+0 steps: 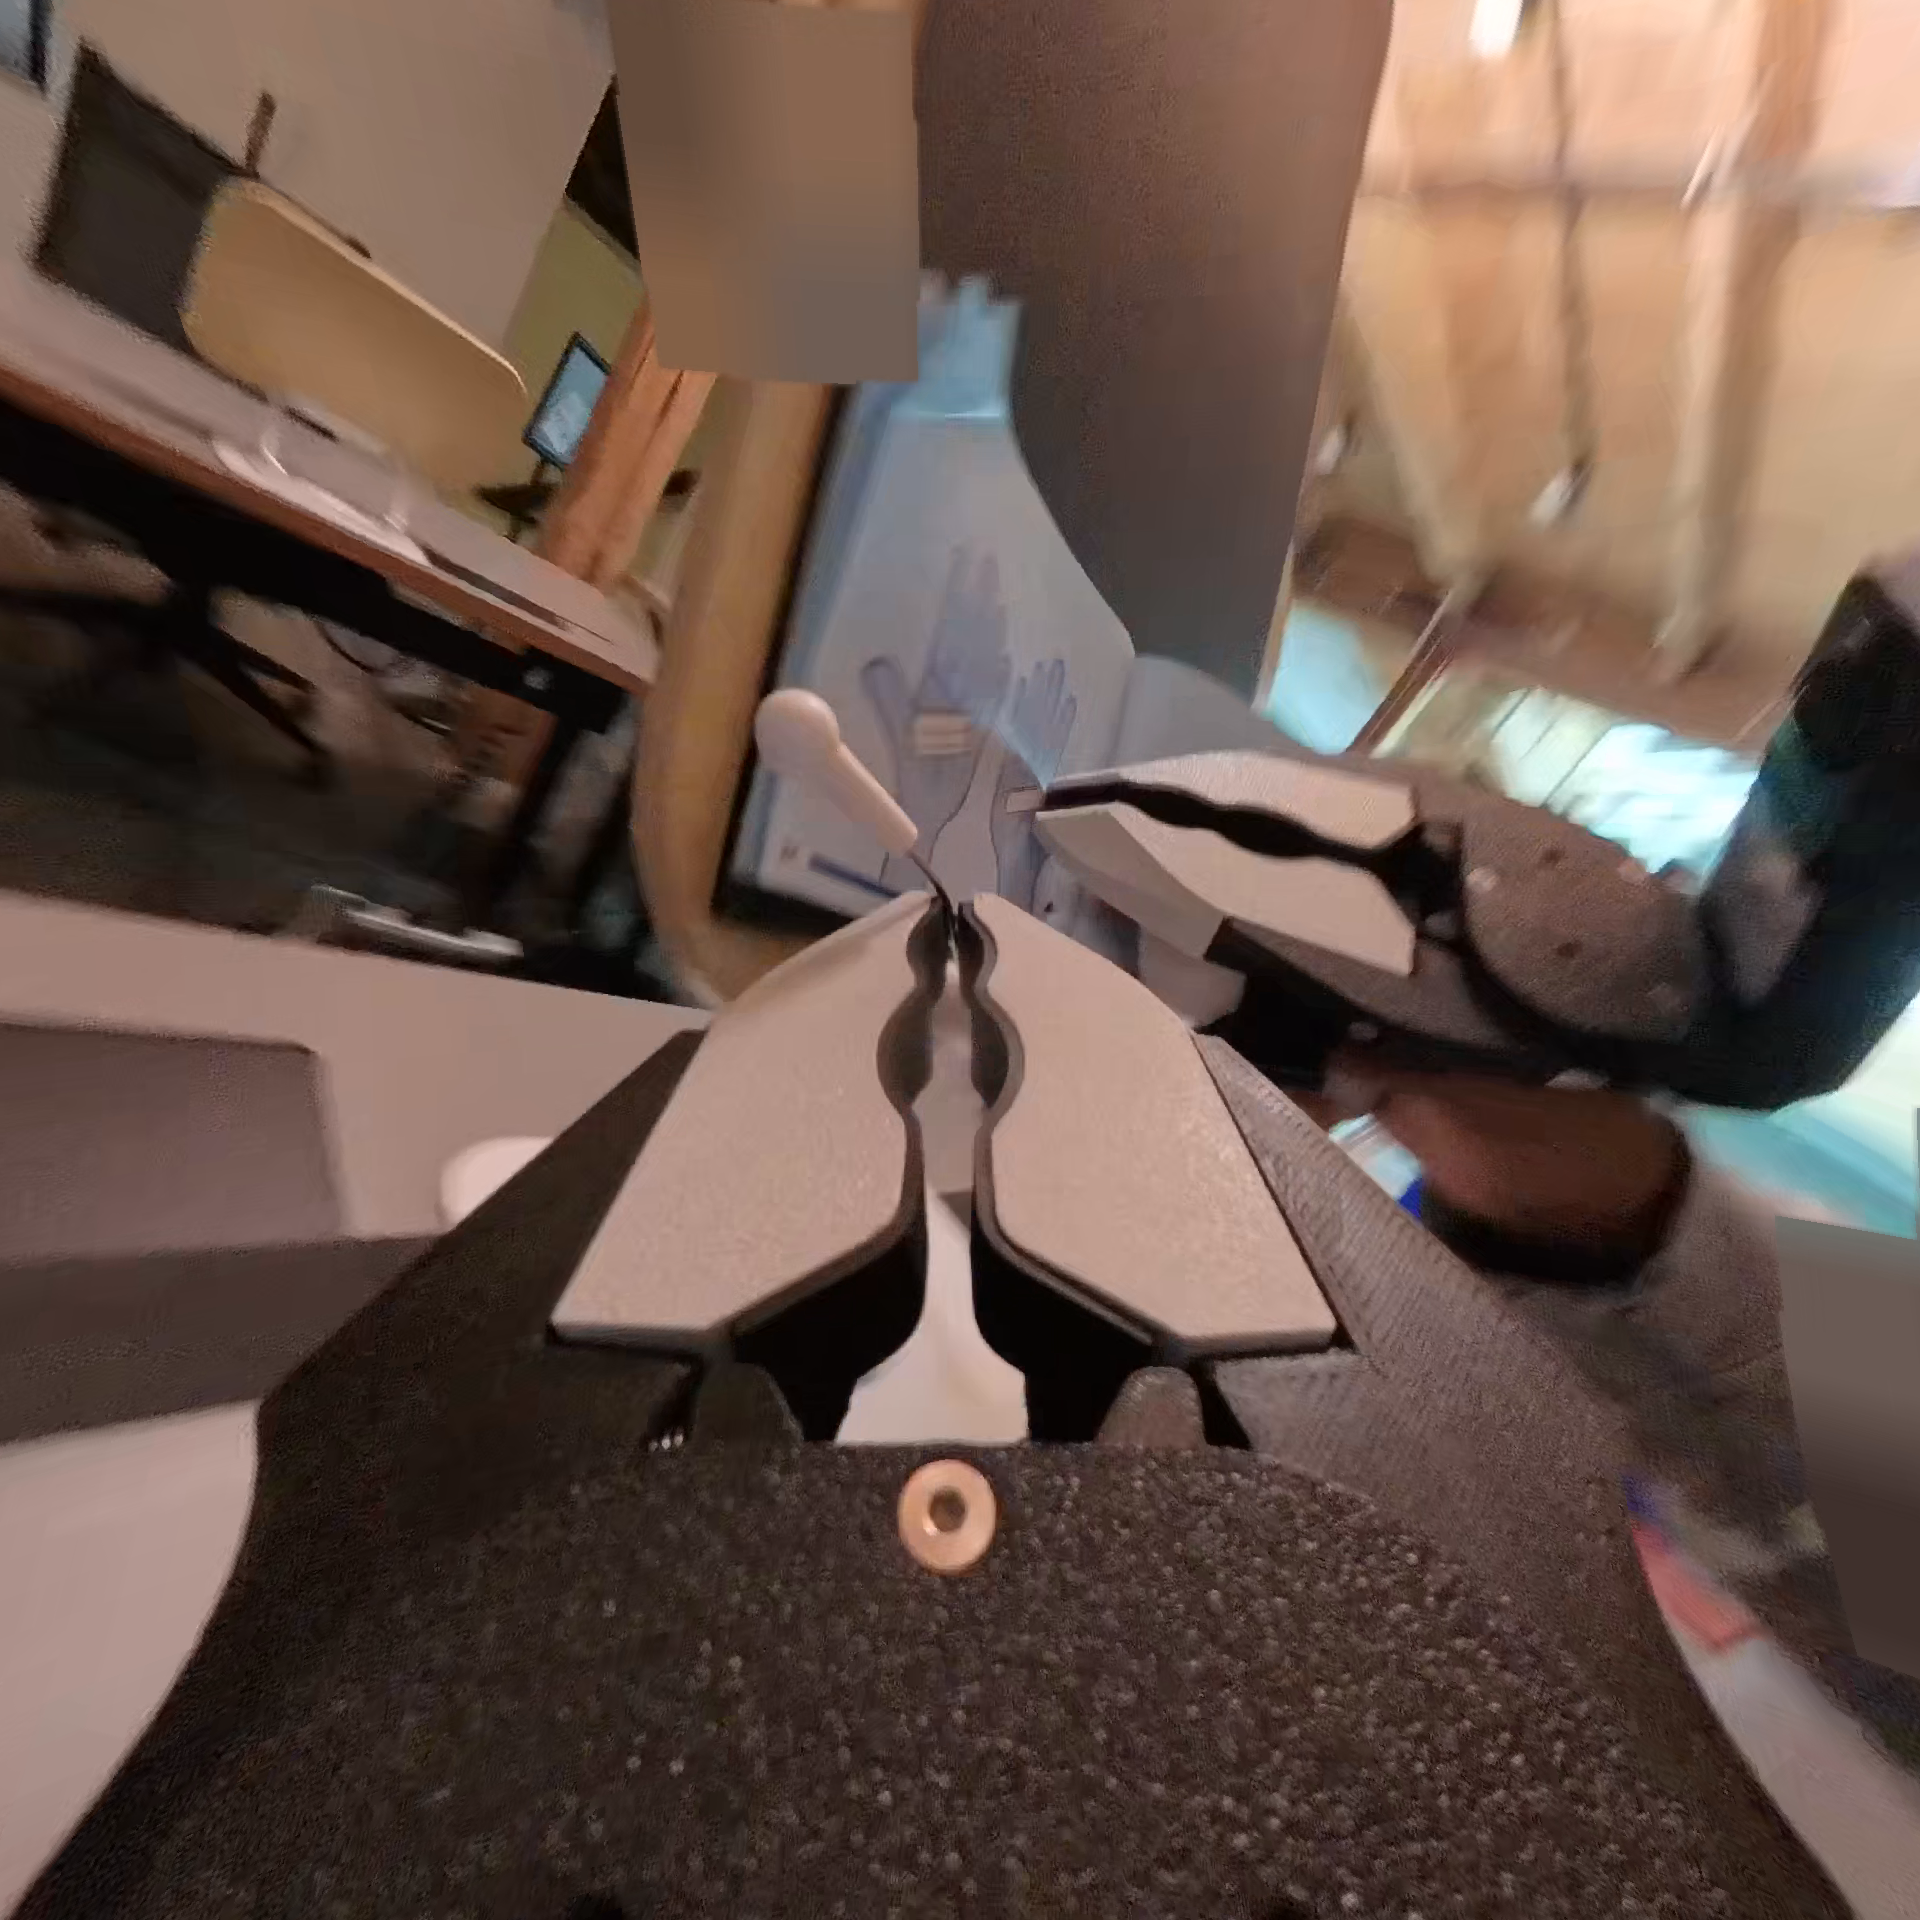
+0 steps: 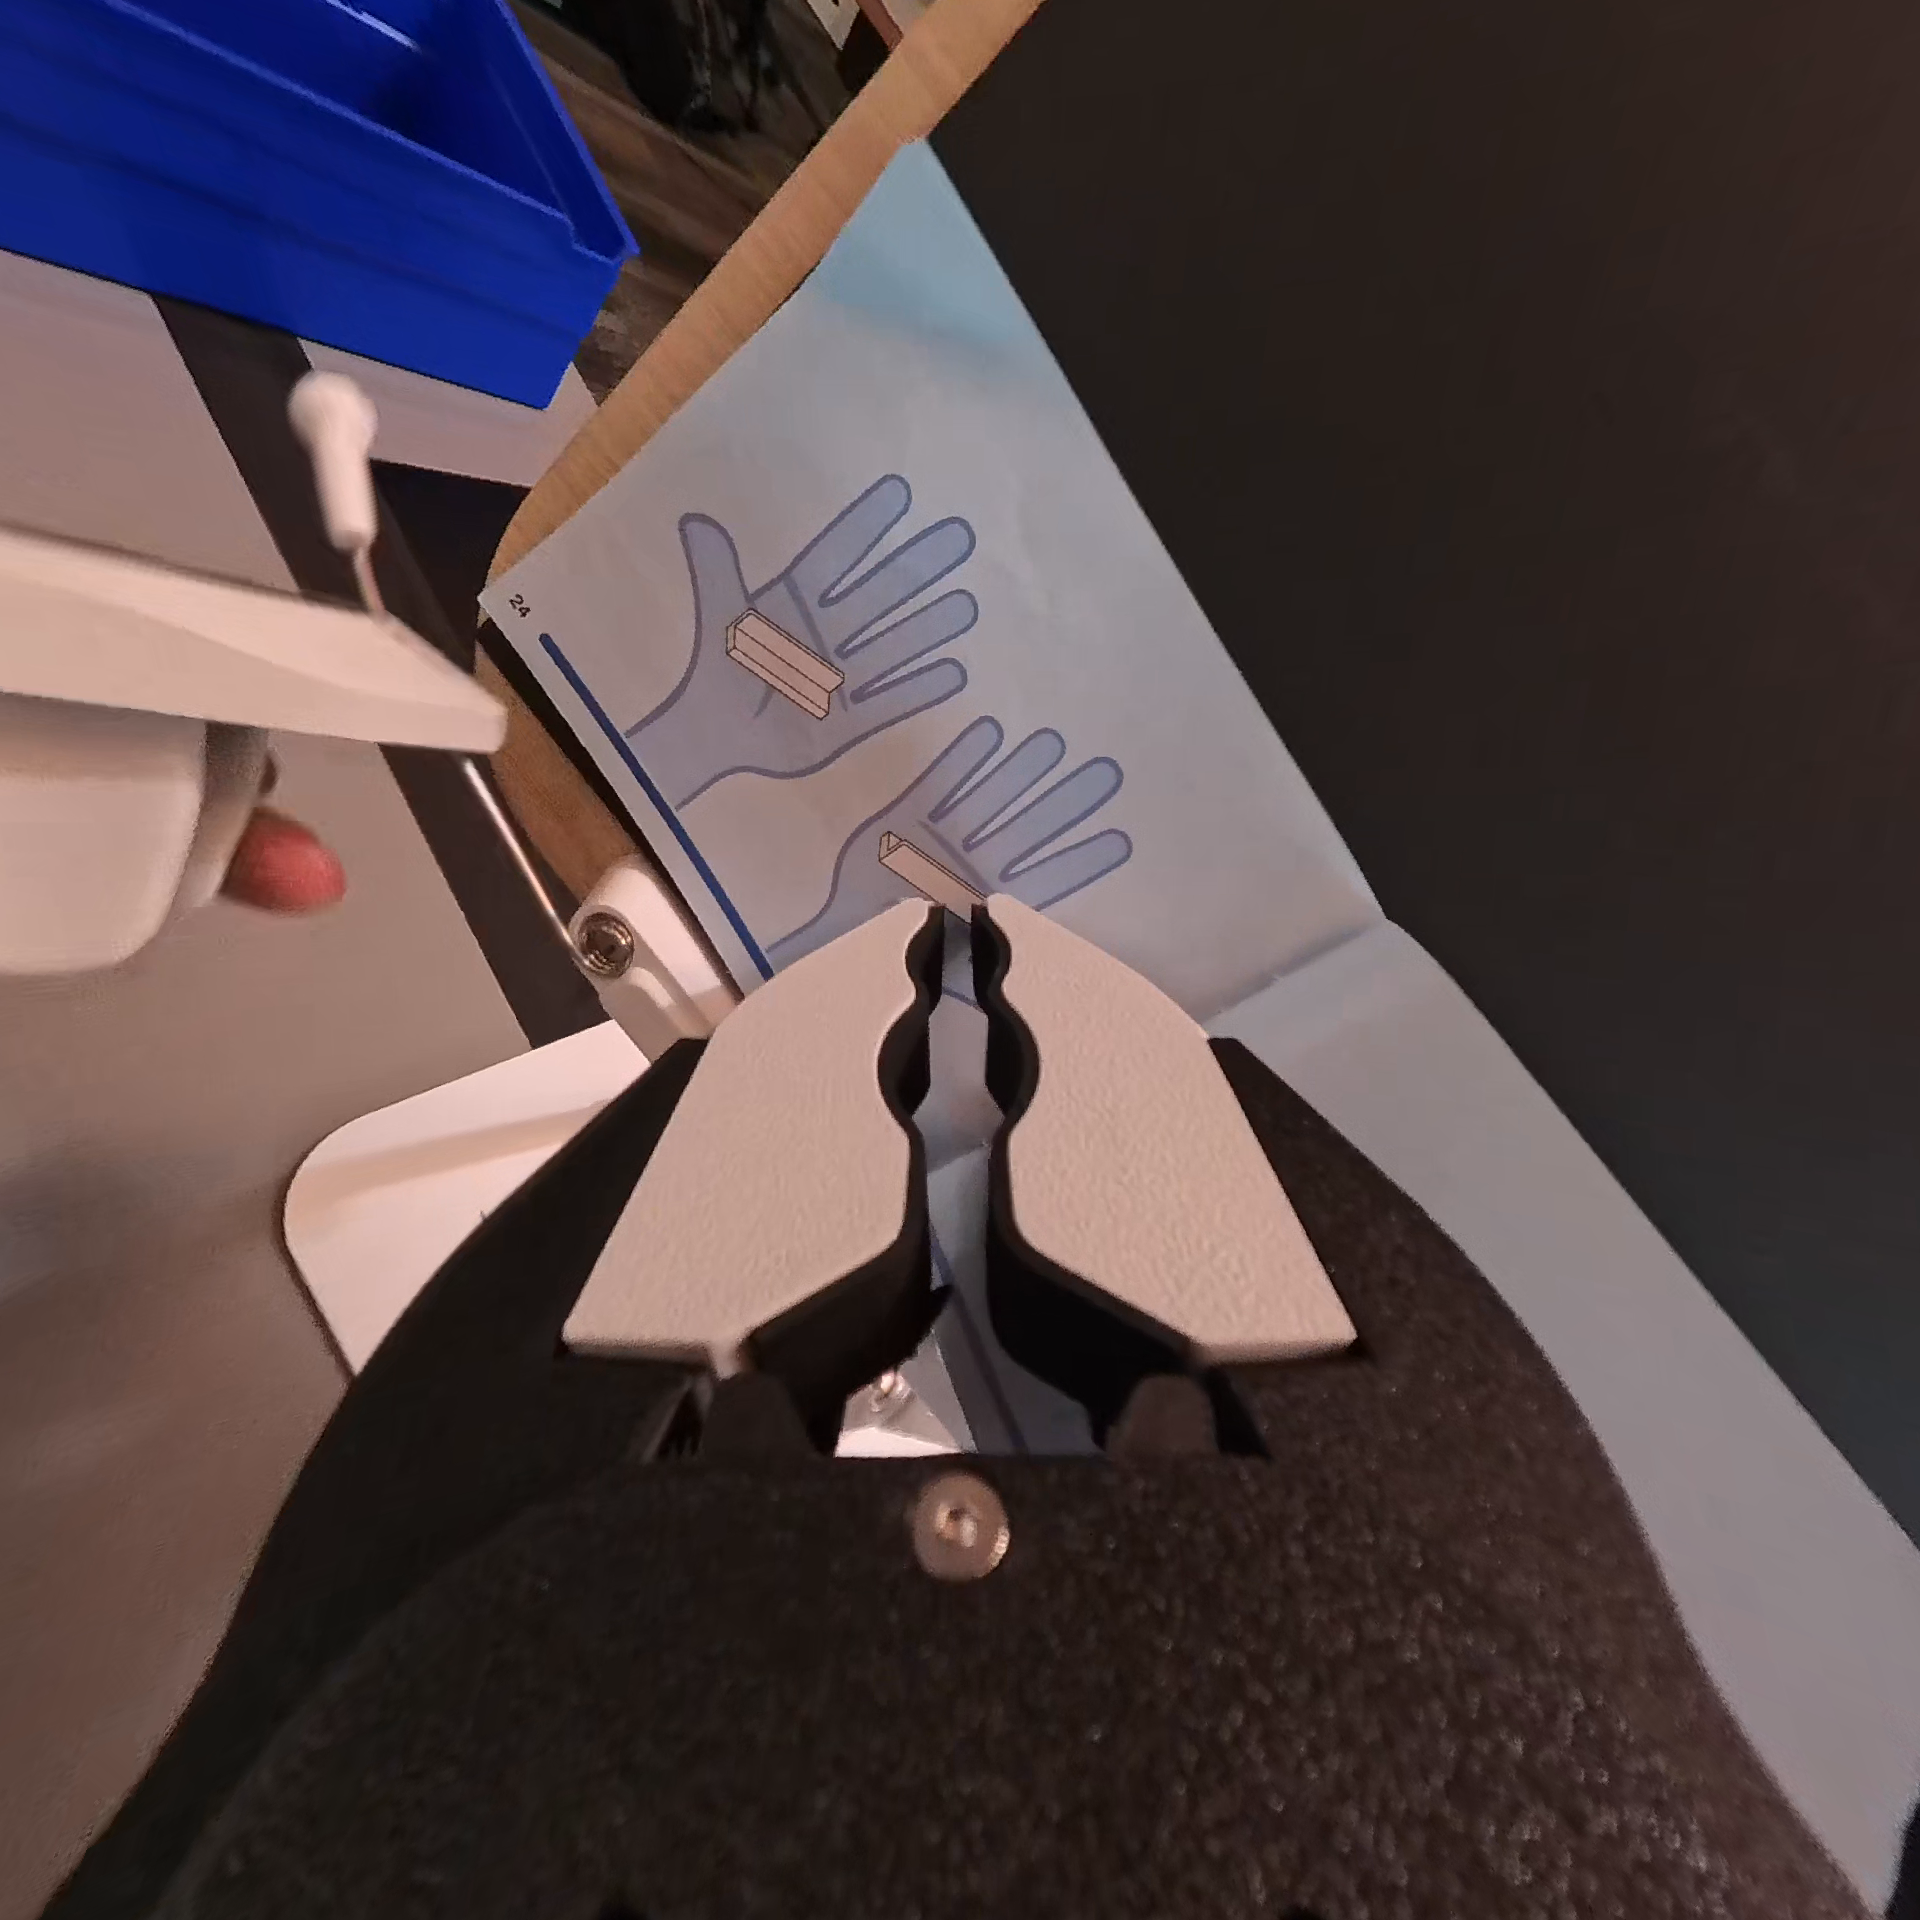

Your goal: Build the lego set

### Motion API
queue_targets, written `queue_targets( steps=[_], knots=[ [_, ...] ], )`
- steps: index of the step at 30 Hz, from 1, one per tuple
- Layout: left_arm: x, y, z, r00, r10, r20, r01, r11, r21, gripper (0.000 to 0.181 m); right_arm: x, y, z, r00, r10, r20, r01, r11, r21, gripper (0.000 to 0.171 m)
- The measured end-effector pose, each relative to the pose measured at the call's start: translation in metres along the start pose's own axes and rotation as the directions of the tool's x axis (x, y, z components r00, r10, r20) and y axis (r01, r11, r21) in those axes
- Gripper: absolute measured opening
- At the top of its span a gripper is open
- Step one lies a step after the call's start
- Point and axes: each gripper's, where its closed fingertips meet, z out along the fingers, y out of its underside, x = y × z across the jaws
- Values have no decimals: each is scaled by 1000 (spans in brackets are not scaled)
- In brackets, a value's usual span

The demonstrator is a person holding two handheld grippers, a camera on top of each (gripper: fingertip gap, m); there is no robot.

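Left gripper (image 1: 951, 912): fingers closed on thin stem of white bulb-headed piece (image 1: 821, 753) | Right gripper (image 2: 958, 912): fingers nearly closed, small pale piece (image 1: 1021, 801) between tips | Below: instruction booklet (image 2: 935, 665), blue bin (image 2: 312, 197) beyond.

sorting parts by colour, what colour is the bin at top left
Bright blue bin, clearest in the right wrist view.

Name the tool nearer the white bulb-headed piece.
Left. The left tool pinches the white bulb-headed piece by its thin stem. The right tool sits apart on the piece's right in the left wrist view, tips pointing toward it, not touching.
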Motion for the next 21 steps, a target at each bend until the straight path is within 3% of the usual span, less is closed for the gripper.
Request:
queue_targets(
  steps=[2,4,7,13,17,21],
  knots=[
    [4,-4,11,974,223,35,-217,968,-125,3,0,0,0,1000,-12,1,12,1000,5,5],
    [0,-5,21,928,369,54,-342,898,-276,5,0,0,0,1000,-11,3,11,1000,6,4],
    [-1,-5,29,936,351,37,-307,861,-405,5,1,0,1,1000,3,5,-3,1000,11,5],
    [-1,-4,27,925,380,12,-344,848,-404,7,13,0,-32,992,117,39,-120,989,90,9],
    [-1,-4,28,926,378,12,-342,850,-400,7,10,53,-51,993,72,93,-63,993,-97,7],
    [-1,-4,28,923,384,32,-341,853,-394,7,36,94,-49,1000,-18,-5,16,977,-213,1]
  ],
)
